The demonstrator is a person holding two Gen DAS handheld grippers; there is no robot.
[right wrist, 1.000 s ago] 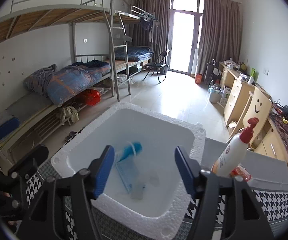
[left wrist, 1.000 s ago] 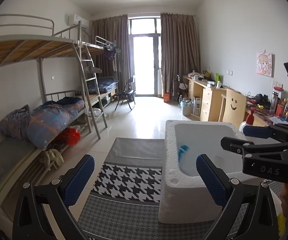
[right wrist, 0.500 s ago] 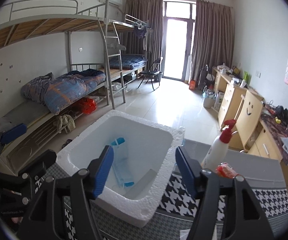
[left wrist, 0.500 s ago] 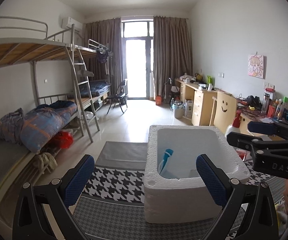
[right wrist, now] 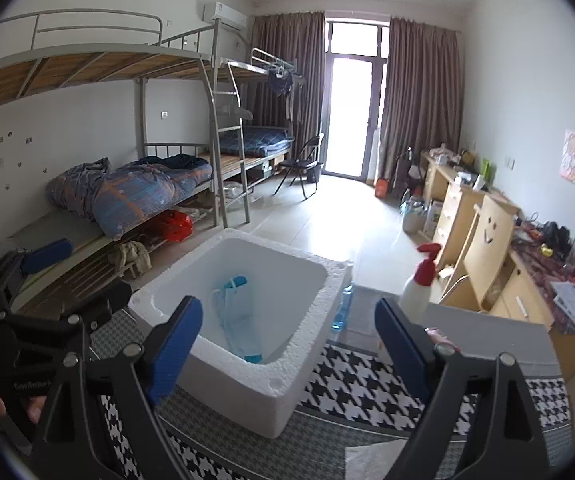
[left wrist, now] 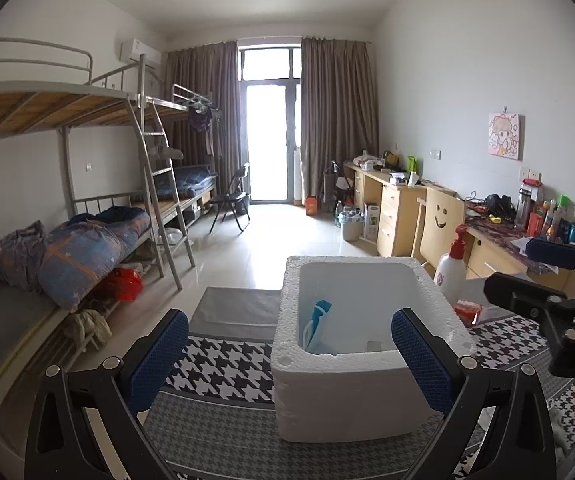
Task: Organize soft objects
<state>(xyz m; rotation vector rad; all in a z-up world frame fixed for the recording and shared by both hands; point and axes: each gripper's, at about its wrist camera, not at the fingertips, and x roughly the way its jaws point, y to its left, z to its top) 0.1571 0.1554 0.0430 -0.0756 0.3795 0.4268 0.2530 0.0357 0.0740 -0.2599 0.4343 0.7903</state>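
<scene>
Both grippers were just hanging in the air with nothing in them. The left gripper had its blue-padded fingers spread wide apart, and the right gripper was the same, jaws well apart and empty. Each one hovered on the near side of the white foam box, which sat on a table covered with a black-and-white houndstooth cloth.

Inside the box, a blue soft pouch with white cords was leaning against the left wall, its top end up near the rim and the bottom resting on the box floor. In the left wrist view you could only see its upper end poking up by that wall.

Just right of the box stood a white pump bottle with a red top, upright, with a red packet lying close beside it. A clear plastic bottle was tucked against the far right side of the box. Farther off were the bunk beds on the left and desks along the right wall.
</scene>
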